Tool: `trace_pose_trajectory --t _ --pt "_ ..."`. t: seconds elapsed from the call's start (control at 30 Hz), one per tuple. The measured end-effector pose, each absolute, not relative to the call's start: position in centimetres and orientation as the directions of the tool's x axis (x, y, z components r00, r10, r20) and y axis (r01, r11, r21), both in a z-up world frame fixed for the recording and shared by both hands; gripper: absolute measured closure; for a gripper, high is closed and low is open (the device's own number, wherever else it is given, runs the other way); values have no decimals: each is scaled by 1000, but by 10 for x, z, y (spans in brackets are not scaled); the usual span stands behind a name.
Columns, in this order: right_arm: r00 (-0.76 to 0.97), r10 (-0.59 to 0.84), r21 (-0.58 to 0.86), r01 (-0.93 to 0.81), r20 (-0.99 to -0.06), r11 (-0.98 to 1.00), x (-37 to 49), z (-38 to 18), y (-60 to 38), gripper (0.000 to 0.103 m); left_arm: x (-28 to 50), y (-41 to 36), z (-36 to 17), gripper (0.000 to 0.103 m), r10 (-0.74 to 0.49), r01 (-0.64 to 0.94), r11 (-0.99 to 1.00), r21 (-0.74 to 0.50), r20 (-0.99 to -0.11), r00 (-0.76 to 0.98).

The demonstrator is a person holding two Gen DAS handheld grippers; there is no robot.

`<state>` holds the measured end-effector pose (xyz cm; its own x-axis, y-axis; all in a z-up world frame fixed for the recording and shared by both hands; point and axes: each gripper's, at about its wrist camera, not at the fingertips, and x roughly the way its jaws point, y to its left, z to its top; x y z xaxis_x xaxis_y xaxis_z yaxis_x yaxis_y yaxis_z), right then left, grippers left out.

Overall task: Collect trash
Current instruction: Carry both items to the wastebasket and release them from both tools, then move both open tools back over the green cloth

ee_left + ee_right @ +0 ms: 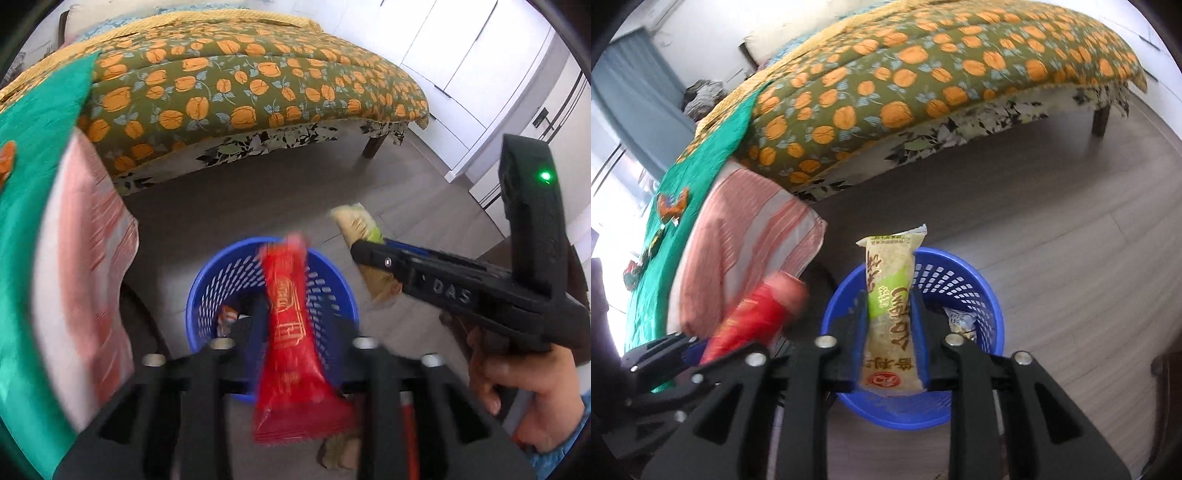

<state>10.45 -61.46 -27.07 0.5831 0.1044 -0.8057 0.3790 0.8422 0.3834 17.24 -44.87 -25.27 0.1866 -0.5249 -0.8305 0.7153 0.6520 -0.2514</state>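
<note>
A blue perforated trash basket [207, 295] stands on the floor; it also shows in the right wrist view [979, 295]. My left gripper [291, 314] is shut on a red snack wrapper [288, 332] and holds it over the basket. My right gripper [890, 310] is shut on a beige and green snack wrapper [890, 295] above the basket. In the left wrist view the right gripper [354, 251] holds that beige wrapper [354, 221] to the right of the basket. The red wrapper [753, 317] shows blurred at the left of the right wrist view. A few wrappers [960, 321] lie inside the basket.
A bed with an olive and orange floral quilt [240, 85] stands behind the basket. A green cloth [29, 155] and a pink striped pillow [746, 236] hang off its near edge at the left. Grey wood floor [1071, 240] lies to the right. White cabinet doors [461, 55] stand at the back right.
</note>
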Motion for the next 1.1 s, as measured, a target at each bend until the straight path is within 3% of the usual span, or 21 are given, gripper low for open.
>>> trace_pose_trajectory --t 0.03,0.17,0.27,0.33,0.37,0.5,0.7,0.8,1.1 --pt "584 101 387 389 -806 836 103 -272 -618 50 175 -452 -254 48 -527 714 654 -250 -828 193" --pt "607 85 405 413 -790 816 96 -265 -626 40 181 -446 -240 38 -544 700 667 -257 -810 221" --pt "641 45 397 416 -766 818 91 -248 -623 26 173 -423 -210 27 -574 711 661 -240 -771 274" --pt "663 -17 356 423 -749 834 86 -232 -613 10 165 -401 -191 15 -582 717 665 -208 -746 323" --pt "669 -49 330 427 -742 842 85 -227 -608 8 160 -385 -182 13 -588 717 669 -195 -729 351" --pt "688 -157 197 406 -709 892 84 -207 -572 7 150 -321 -172 8 -567 692 704 -156 -711 416" --pt "737 -185 6 249 -650 969 85 -200 -489 7 155 -214 -187 8 -392 585 811 -4 -746 538" --pt "741 -120 -9 152 -660 988 86 -204 -441 7 165 -156 -194 8 -311 515 856 36 -762 569" --pt "680 98 24 -117 -726 993 120 -188 -299 7 202 -53 -199 6 -234 397 918 21 -779 582"
